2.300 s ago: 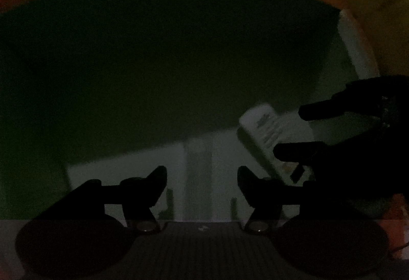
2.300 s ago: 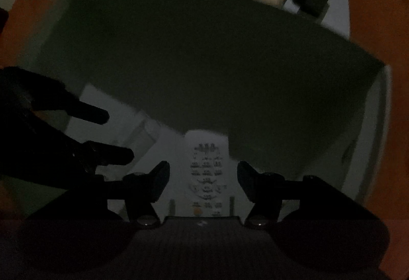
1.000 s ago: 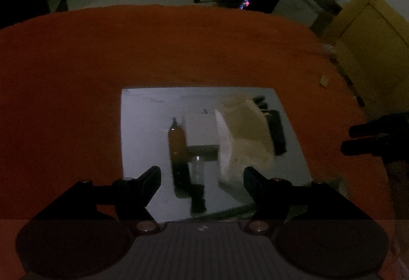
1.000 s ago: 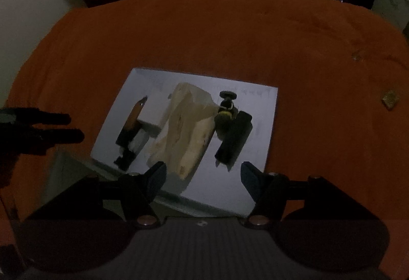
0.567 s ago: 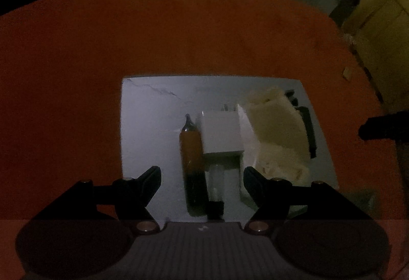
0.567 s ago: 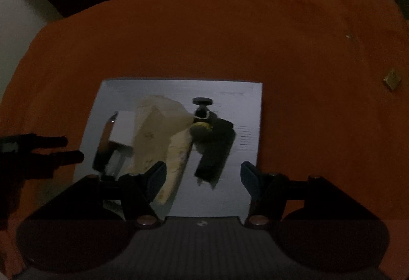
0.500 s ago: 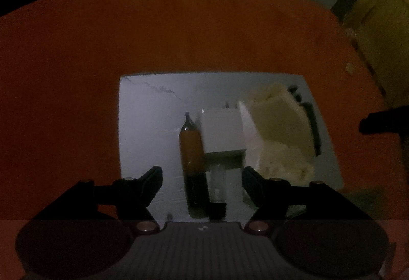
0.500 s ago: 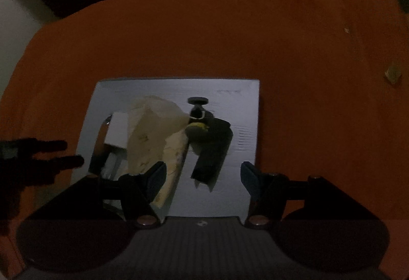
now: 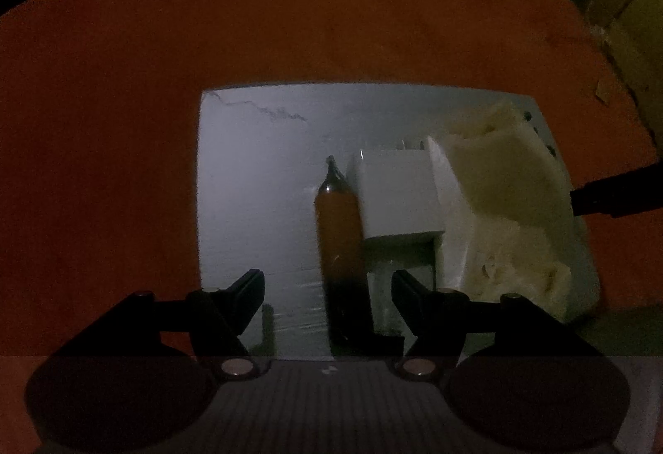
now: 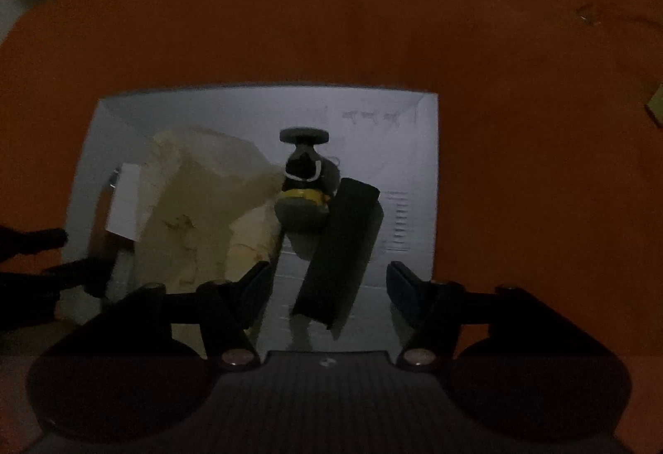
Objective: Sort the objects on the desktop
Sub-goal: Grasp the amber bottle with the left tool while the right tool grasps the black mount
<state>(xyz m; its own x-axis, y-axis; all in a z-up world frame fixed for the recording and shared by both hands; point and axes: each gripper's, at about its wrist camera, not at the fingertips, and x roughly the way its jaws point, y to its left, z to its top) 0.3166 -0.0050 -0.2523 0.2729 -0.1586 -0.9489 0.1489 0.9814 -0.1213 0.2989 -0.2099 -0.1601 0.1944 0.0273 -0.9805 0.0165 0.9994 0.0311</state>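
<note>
Left wrist view: my left tongs [image 9: 327, 284] are hanging half open and empty over the orange pen [image 9: 337, 222] on the white sheet [image 9: 257, 172], straddling it for pickup. My right tongs [image 10: 327, 284] are closing, still empty, around the black bar [image 10: 342, 247].

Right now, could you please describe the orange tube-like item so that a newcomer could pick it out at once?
On the orange tablecloth lies a pale grey sheet holding a small pile of things. At the pile's left edge, against the white box, lies the slim tube. Unlike its pale, blocky neighbours, it is orange, with a pointed clear tip and a dark near end.
</note>
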